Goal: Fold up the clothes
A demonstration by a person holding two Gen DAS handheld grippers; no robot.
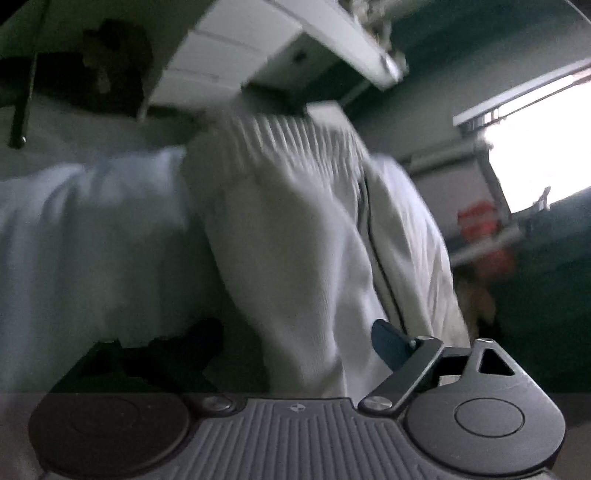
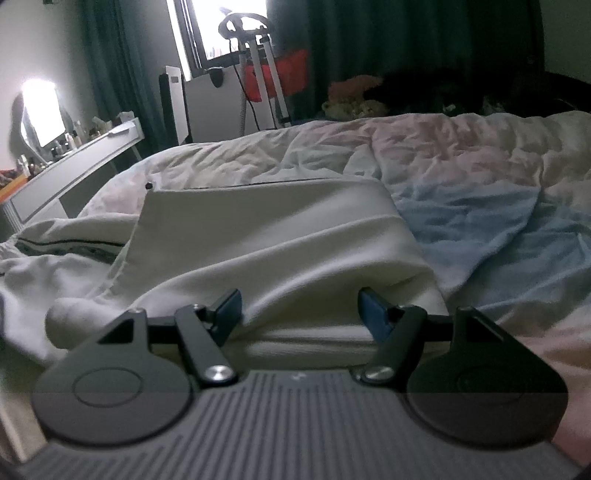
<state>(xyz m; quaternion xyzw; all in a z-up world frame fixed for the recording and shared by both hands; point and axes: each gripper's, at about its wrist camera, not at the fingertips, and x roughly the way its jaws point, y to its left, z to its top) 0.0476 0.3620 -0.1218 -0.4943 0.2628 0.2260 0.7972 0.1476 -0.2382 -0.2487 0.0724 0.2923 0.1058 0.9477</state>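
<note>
the right gripper (image 2: 300, 314) was seen with fingers spread wide, nothing held, a raised fold of the white garment (image 2: 280, 251) lying between them on the bed (image 2: 461, 155), its length running away from the fingers. the left gripper (image 1: 384, 347) showed one finger against the garment; its grip could not be told.

It's a dim home bedroom: a bed (image 2: 461, 155) with a rumpled pale duvet fills the middle, dark green curtains (image 2: 122, 74) flank a bright window (image 2: 229, 26), and a white dressing table (image 2: 74, 162) crowded with small bottles carries a lit mirror (image 2: 42, 110) at the left.
</note>
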